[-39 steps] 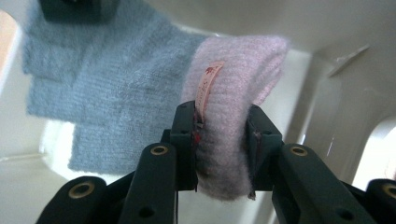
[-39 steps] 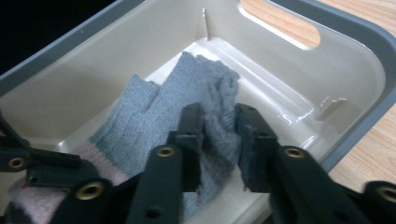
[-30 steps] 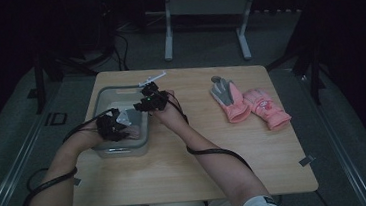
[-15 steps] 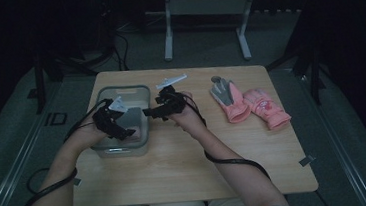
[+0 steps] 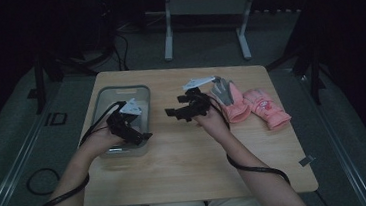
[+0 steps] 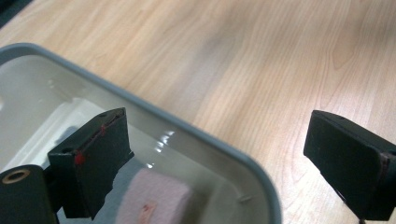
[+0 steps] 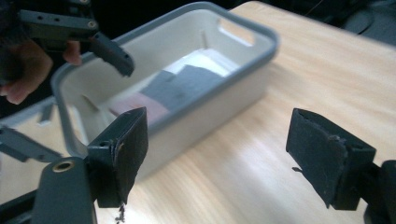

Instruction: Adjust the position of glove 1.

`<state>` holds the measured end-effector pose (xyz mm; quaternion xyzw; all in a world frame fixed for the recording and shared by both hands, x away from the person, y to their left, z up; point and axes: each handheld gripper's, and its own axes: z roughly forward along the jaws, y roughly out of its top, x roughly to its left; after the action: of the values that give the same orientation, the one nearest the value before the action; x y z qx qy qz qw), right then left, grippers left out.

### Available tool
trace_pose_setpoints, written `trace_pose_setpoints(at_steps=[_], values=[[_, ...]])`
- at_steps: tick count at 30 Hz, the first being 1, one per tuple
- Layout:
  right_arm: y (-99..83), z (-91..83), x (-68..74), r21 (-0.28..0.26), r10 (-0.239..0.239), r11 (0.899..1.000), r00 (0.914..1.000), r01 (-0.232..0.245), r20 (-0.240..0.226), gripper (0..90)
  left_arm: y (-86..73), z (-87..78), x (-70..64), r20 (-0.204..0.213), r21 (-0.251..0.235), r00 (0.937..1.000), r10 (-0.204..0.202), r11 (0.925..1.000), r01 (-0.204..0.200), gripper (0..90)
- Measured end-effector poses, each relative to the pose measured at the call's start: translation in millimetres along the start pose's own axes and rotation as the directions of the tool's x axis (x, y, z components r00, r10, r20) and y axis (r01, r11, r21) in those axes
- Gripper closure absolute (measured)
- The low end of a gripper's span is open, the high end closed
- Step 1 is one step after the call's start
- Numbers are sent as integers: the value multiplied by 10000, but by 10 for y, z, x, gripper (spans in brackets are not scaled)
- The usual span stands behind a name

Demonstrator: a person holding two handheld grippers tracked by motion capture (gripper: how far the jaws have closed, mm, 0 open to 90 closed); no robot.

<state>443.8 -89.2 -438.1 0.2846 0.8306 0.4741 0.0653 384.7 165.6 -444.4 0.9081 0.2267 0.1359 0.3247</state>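
Each hand carries a black claw: the left claw (image 5: pixel 143 135) and the right claw (image 5: pixel 172 112), each topped by a grey 3-cornered plate and trailing a black cable. The 2 jaws are blocky black pads (a brass-coloured screw eyelet sits beside one). Forearms are bare.

The left gripper (image 6: pixel 224 158) holds its two black jaws wide apart; one hangs inside the grey-rimmed white plastic tub (image 6: pixel 205 137), the other over the pale wooden counter (image 6: pixel 261 65); a pink fabric item (image 6: pixel 154 198) lies in the tub, just beside the inner jaw.
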Motion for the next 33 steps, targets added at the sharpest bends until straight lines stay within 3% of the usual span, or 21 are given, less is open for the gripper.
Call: trace_pose_setpoints(at_steps=[4,7,9,15,18,19,20,23,28,33], values=[[-74,-198,-90,-130,-337,9993,9983,343,485,179,101,84,-116,281,-98,9995,167,9998,-165,68],[-153,-318,-161,30,155,9999,9993,-156,354,150,175,137,-192,424,-287,9989,206,9994,-194,68],[-208,-386,-198,77,436,9990,9975,-441,563,141,226,162,-237,381,-301,9987,330,9990,-318,68],[-346,-551,-284,-59,520,9986,9947,-517,892,140,335,223,-380,537,-533,9983,227,9984,-198,68],[-388,-614,-311,-40,433,9991,9955,-431,845,151,357,240,-449,504,-645,9984,249,9977,-216,68],[-403,-637,-317,-51,381,9993,9949,-378,939,168,367,279,-545,762,-852,9968,235,9962,-170,68],[-445,-710,-350,-54,341,9994,9937,-337,1071,238,373,310,-599,874,-797,9958,289,9966,-220,68],[-503,-816,-417,-50,231,9997,9874,-226,1568,326,375,379,-720,1186,-621,9910,621,9965,-550,68],[-584,-946,-510,34,293,9995,9797,-306,1983,397,355,516,-904,1247,-411,9869,1020,9944,-975,68],[-666,-1066,-595,-182,419,9991,9704,-387,2380,444,257,651,-990,1302,-417,9882,813,9962,-764,69]])
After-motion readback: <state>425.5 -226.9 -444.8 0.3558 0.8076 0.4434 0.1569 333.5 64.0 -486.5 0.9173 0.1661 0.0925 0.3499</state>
